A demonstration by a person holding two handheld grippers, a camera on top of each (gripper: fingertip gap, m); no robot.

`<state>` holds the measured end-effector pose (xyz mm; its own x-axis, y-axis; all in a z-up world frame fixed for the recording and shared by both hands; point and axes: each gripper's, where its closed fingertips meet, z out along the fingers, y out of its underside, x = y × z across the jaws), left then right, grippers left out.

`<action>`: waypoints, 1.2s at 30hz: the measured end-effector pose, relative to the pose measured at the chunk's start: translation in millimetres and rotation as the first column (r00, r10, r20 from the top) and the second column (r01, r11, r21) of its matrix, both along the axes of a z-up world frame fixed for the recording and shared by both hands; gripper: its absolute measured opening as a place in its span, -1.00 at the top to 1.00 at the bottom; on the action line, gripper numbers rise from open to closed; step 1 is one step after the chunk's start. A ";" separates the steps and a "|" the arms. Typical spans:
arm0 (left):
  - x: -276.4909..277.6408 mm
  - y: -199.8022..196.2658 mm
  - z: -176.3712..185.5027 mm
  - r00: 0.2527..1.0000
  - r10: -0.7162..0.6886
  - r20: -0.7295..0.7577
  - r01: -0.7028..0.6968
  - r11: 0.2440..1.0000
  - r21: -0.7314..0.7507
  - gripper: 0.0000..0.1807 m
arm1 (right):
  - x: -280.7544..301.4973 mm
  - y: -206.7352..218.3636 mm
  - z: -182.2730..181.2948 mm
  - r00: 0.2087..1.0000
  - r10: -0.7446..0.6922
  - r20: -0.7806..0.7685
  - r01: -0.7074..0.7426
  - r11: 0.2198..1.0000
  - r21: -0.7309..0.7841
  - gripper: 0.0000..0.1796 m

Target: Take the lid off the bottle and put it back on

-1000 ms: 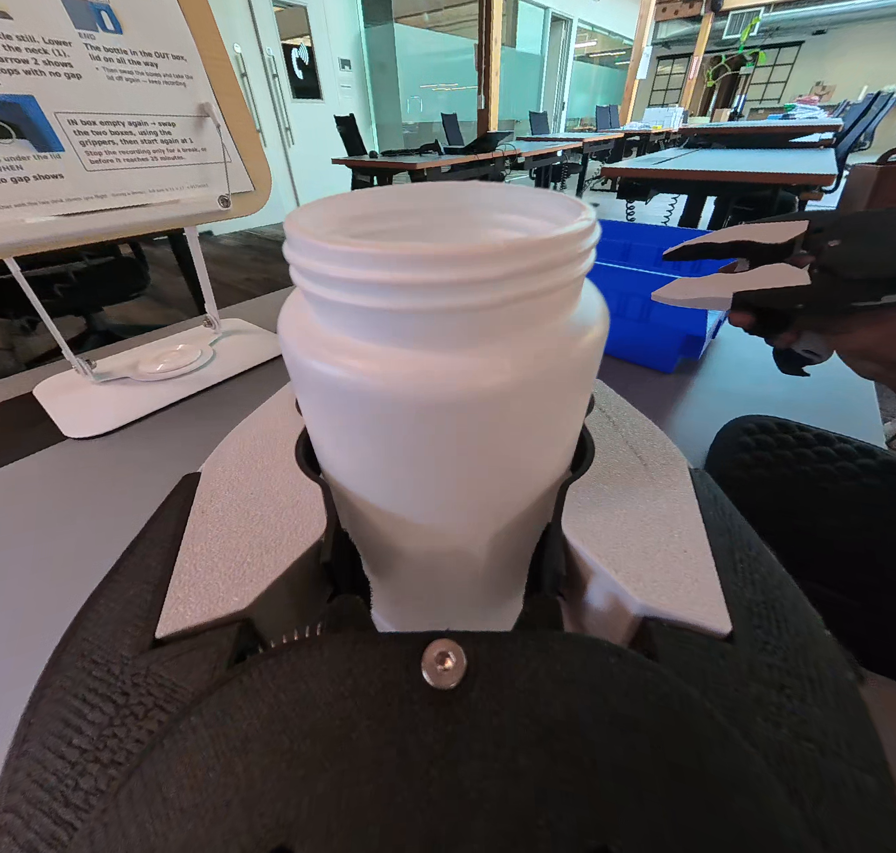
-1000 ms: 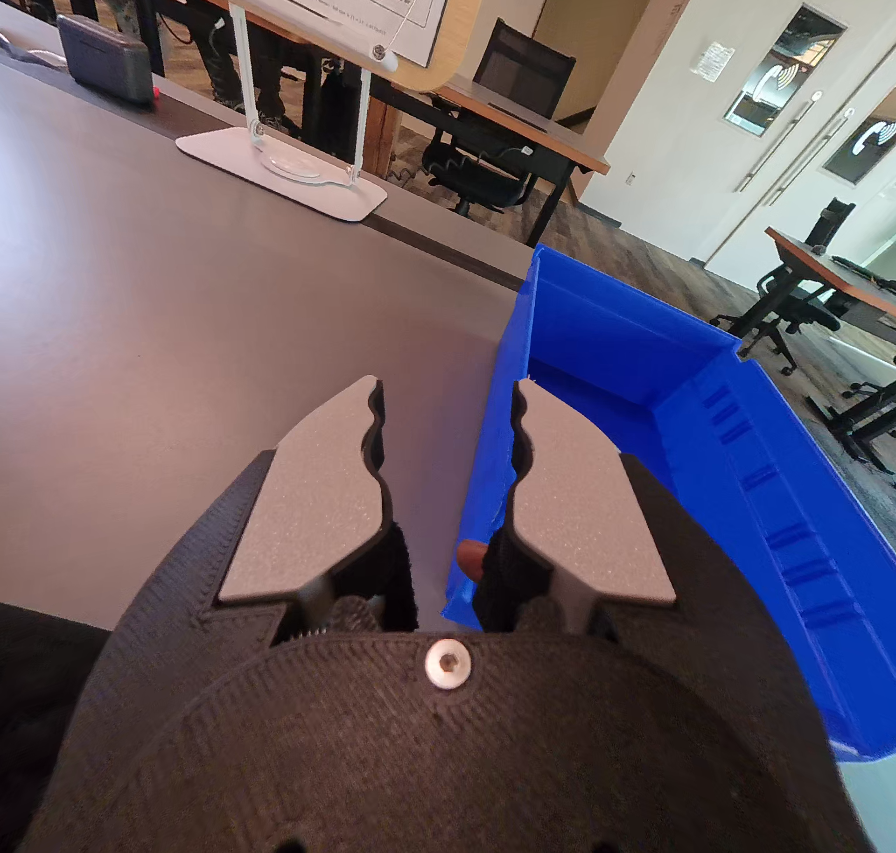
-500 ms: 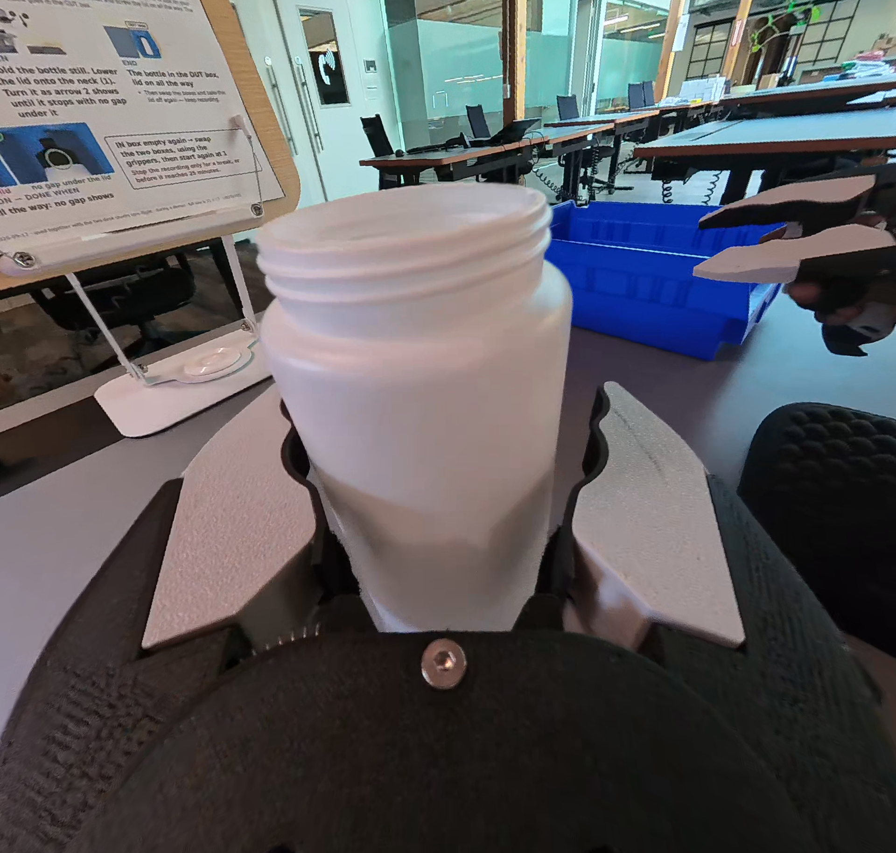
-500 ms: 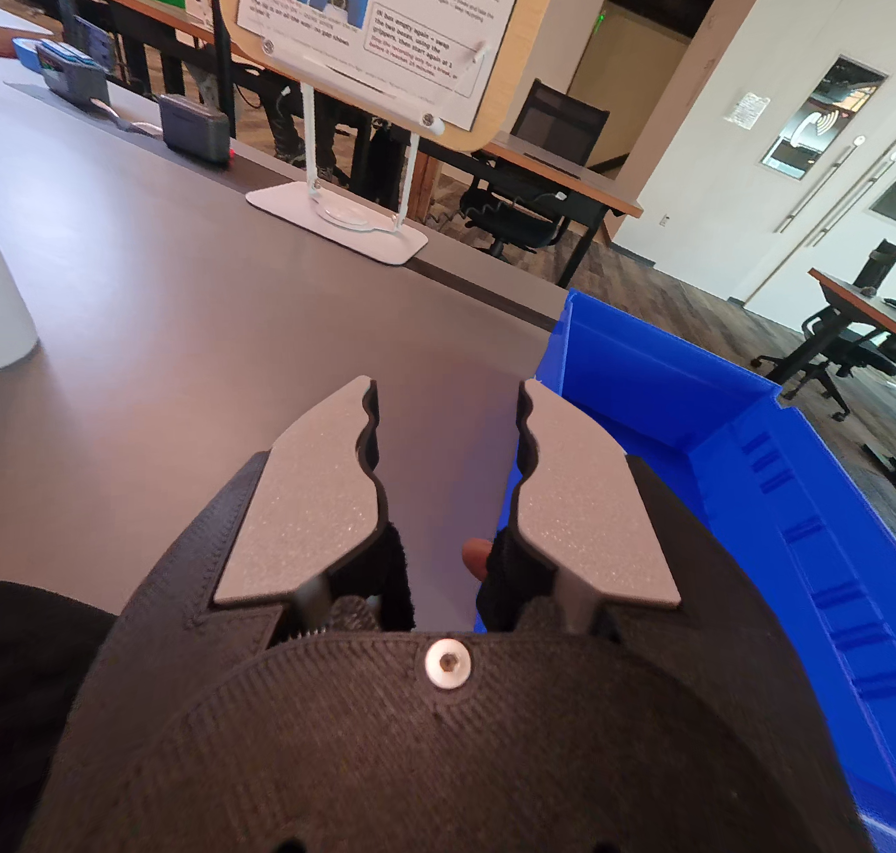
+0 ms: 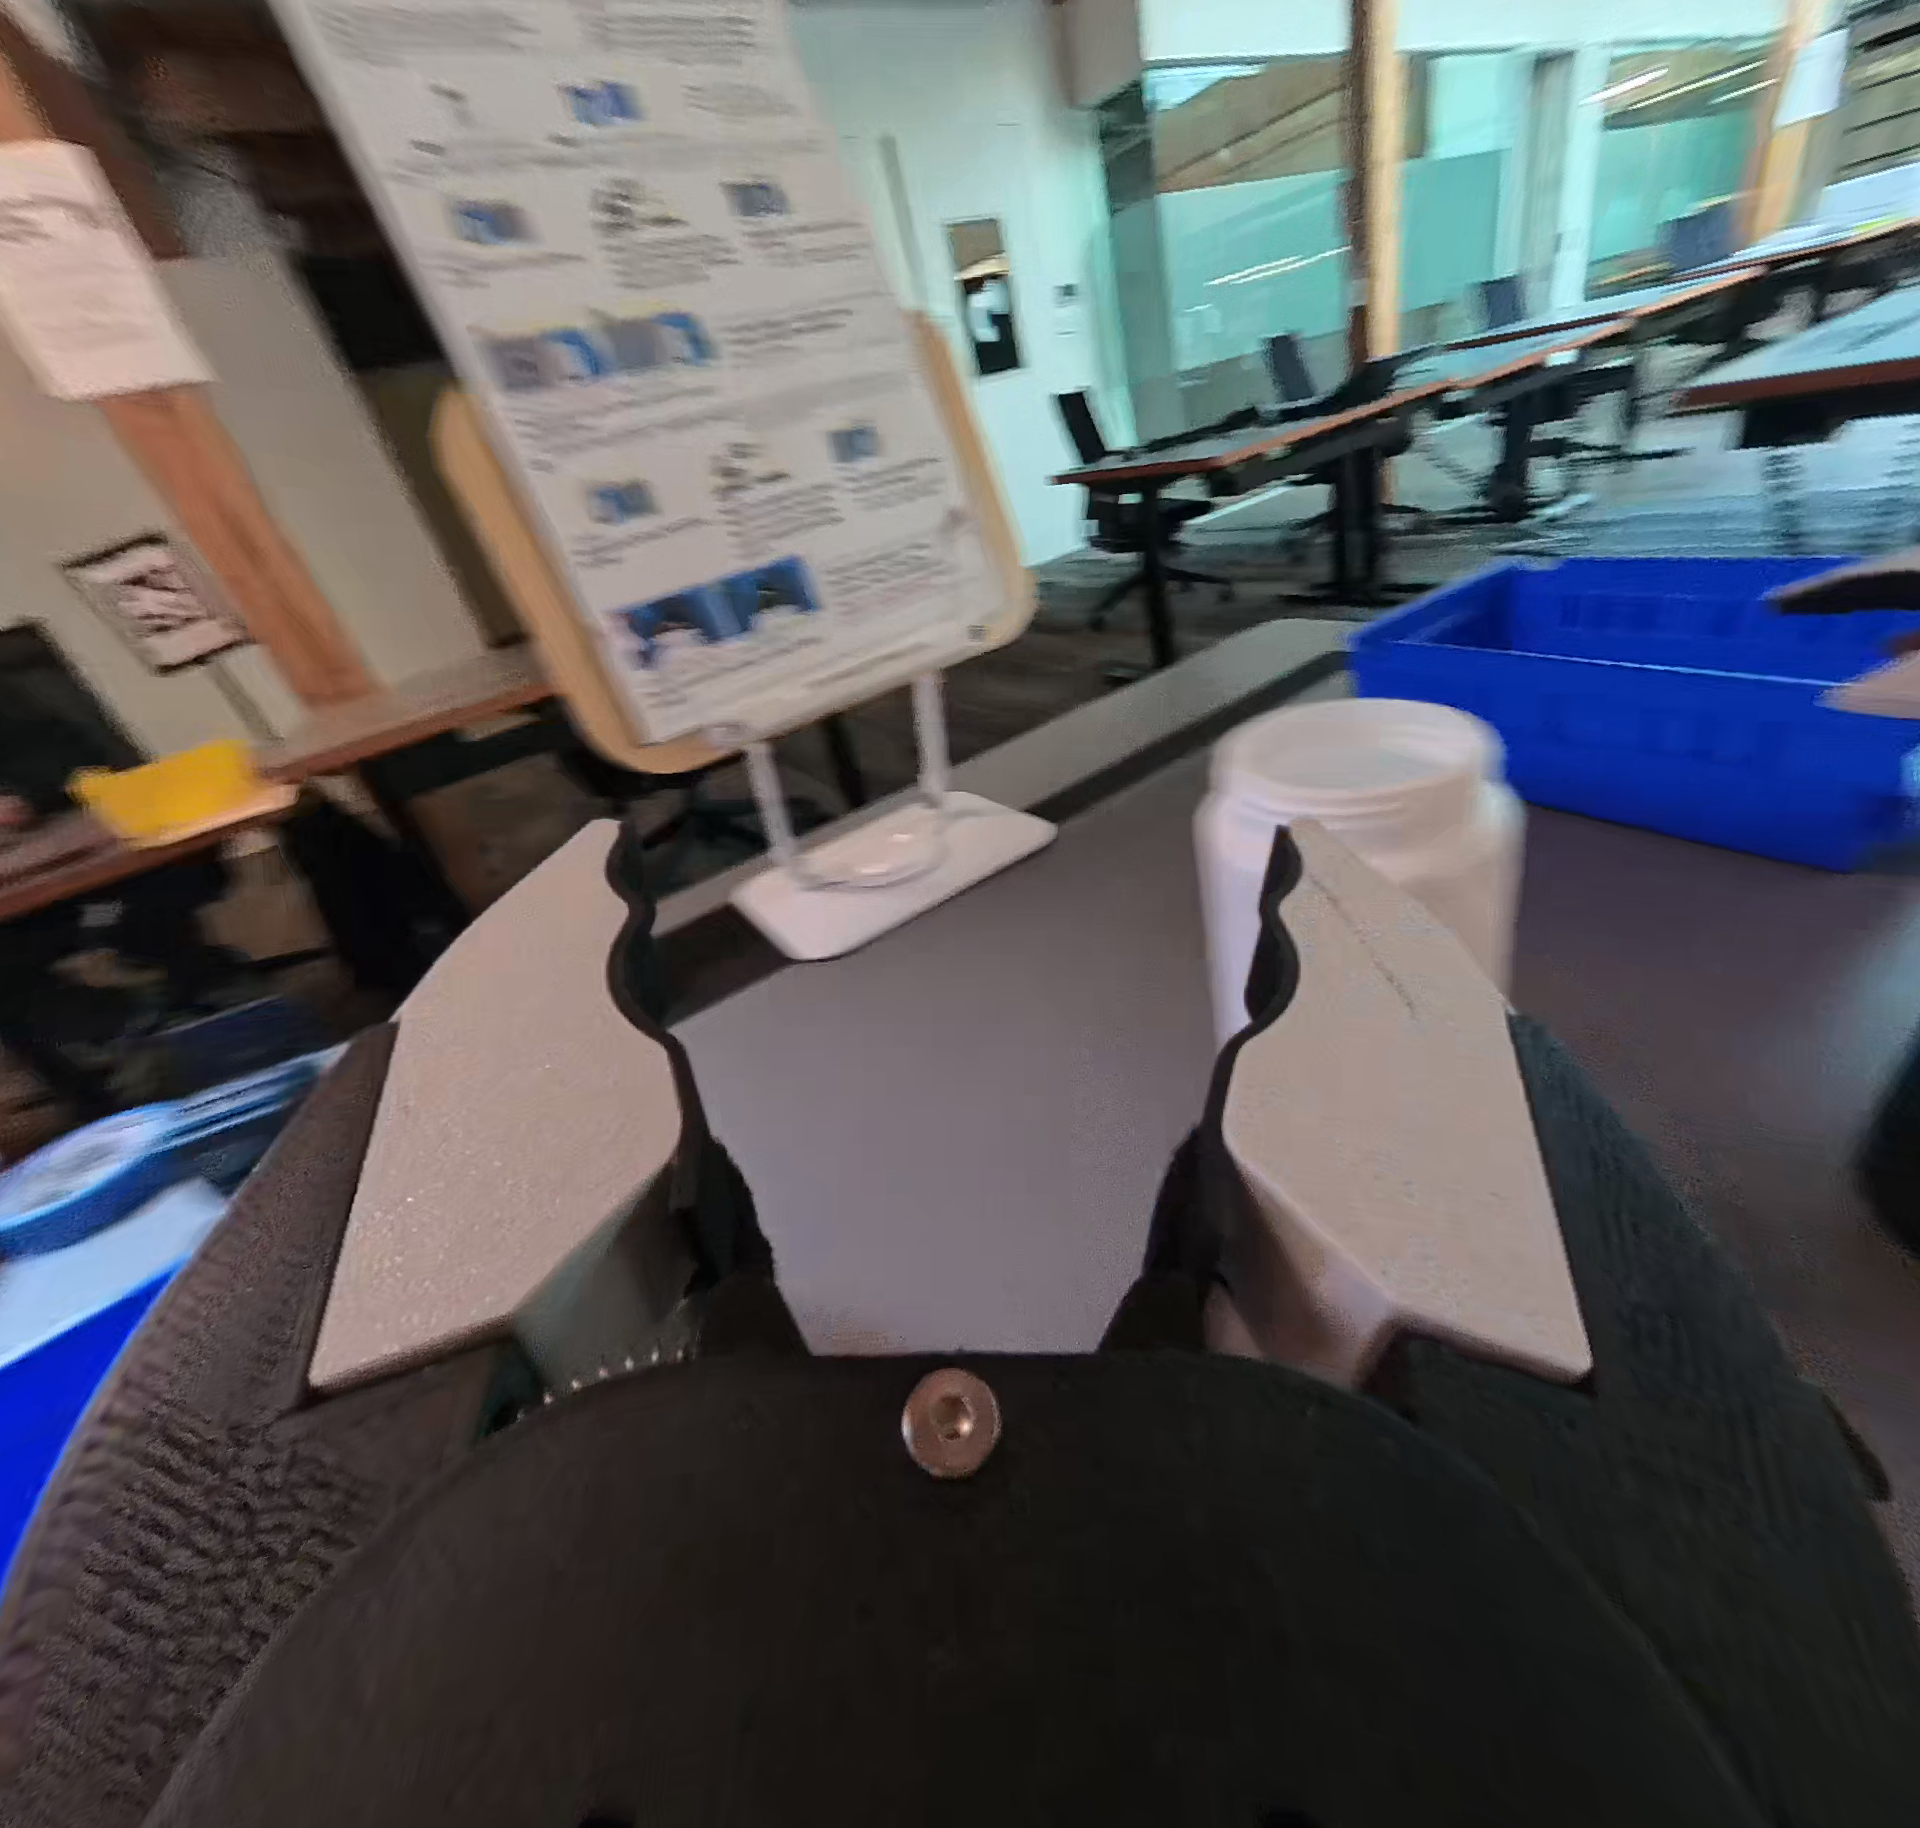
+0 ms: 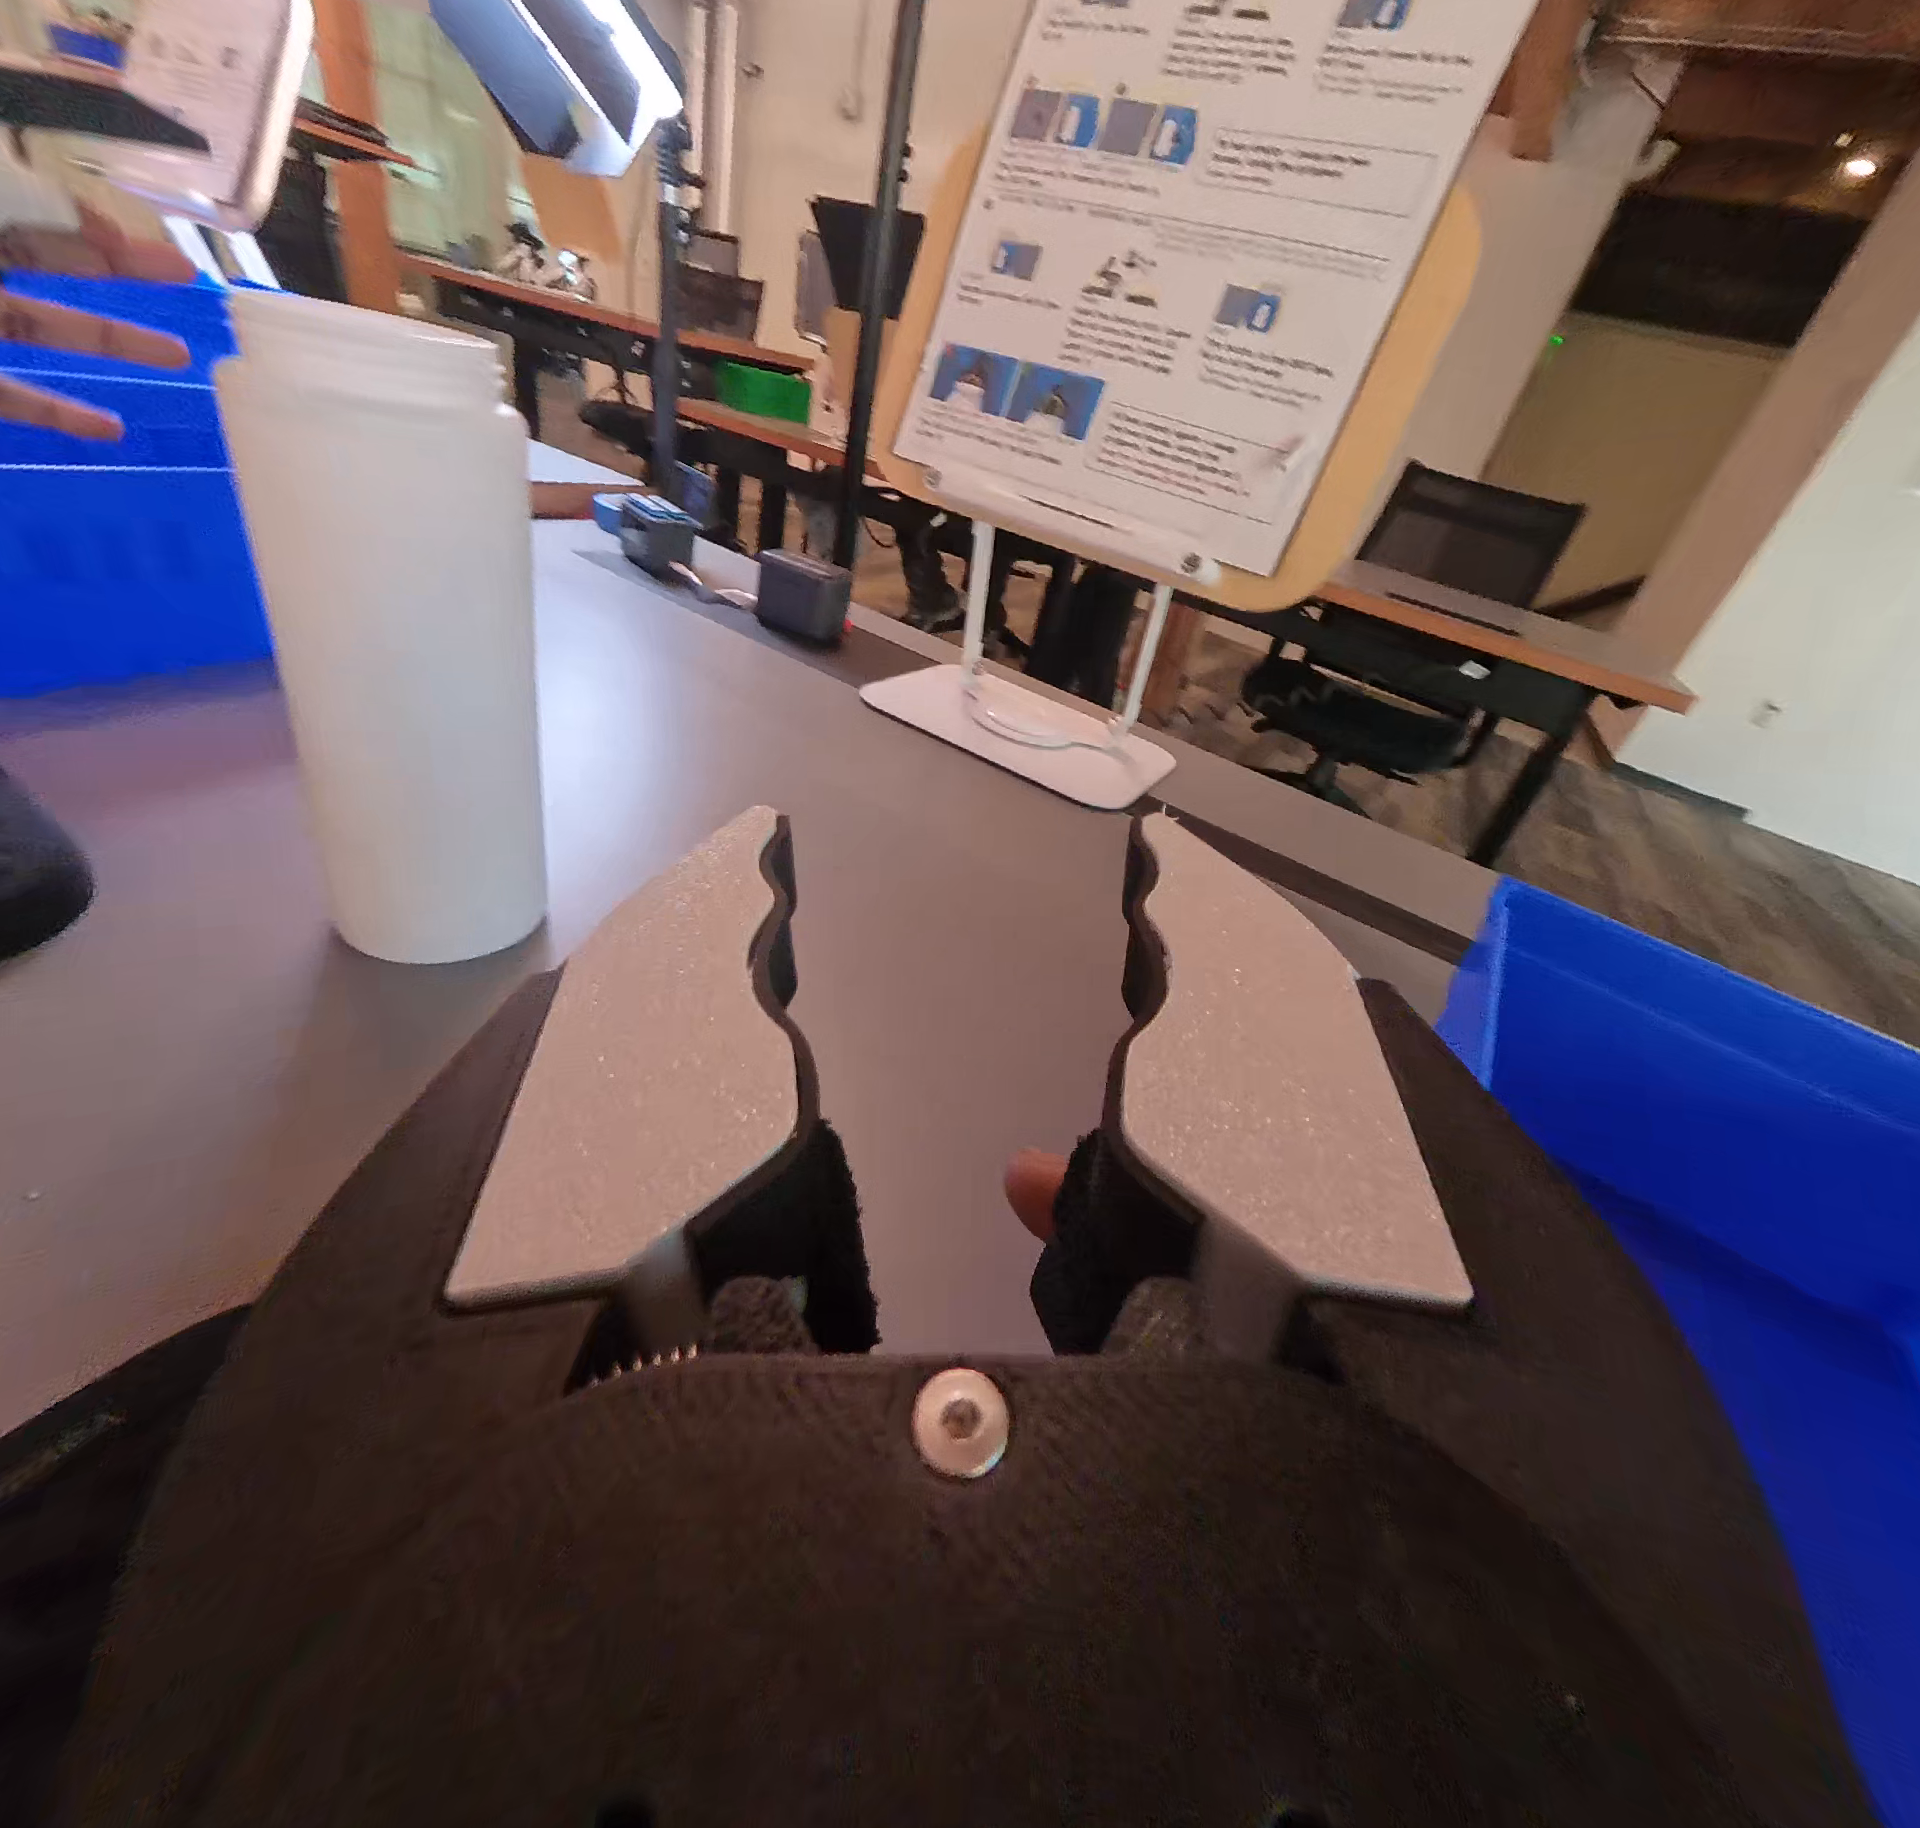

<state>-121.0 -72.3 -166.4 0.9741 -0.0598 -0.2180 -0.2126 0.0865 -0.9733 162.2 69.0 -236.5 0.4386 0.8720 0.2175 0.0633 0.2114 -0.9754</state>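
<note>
Left gripper [image 5: 951, 879] jaws apart, empty, right gripper [image 6: 956, 843] jaws apart, empty, white bottle [image 6: 390, 625] upright on grey table [image 6: 727, 739], uncapped, left of right gripper, blue bin [image 6: 1683, 1082] at right, instruction stand [image 6: 1049, 718] far.

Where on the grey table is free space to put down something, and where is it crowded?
Bare grey table lies between the white bottle, the sign stand's base and the right tongs. Another bare strip runs ahead of the left tongs. It is tighter at the right blue bin and beside the bottle.
</note>
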 end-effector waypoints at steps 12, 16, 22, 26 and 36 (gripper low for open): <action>-255.4 -21.0 -119.2 0.685 0.532 0.497 -0.217 0.801 -0.558 0.14 | -25.5 -12.2 -13.8 0.995 0.077 0.071 -0.077 0.997 -0.001 0.32; -277.1 -4.8 -160.3 0.623 0.589 0.515 -0.166 0.742 -0.649 0.31 | -24.4 -11.7 -14.6 0.993 0.063 0.097 -0.065 0.998 0.012 0.32; -273.2 16.3 -184.3 0.552 0.564 0.614 -0.022 0.746 -0.666 0.51 | -18.8 -6.8 -13.6 0.995 0.045 0.084 -0.045 0.999 0.003 0.32; -276.0 16.8 -190.8 0.582 0.566 0.584 -0.035 0.735 -0.677 0.80 | -18.3 -5.3 -16.0 0.994 0.036 0.102 -0.037 0.999 0.007 0.32; -229.8 -18.8 -31.0 0.849 0.211 0.484 -0.198 0.977 -0.080 0.83 | -21.1 -10.0 -12.9 0.994 0.064 0.086 -0.064 0.998 0.002 0.33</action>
<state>-350.9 -91.1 -197.4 0.9459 0.1533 0.2860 0.2788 0.0667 -0.9580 141.1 59.0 -249.4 0.3616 0.8965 0.2560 0.1332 0.2220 -0.9659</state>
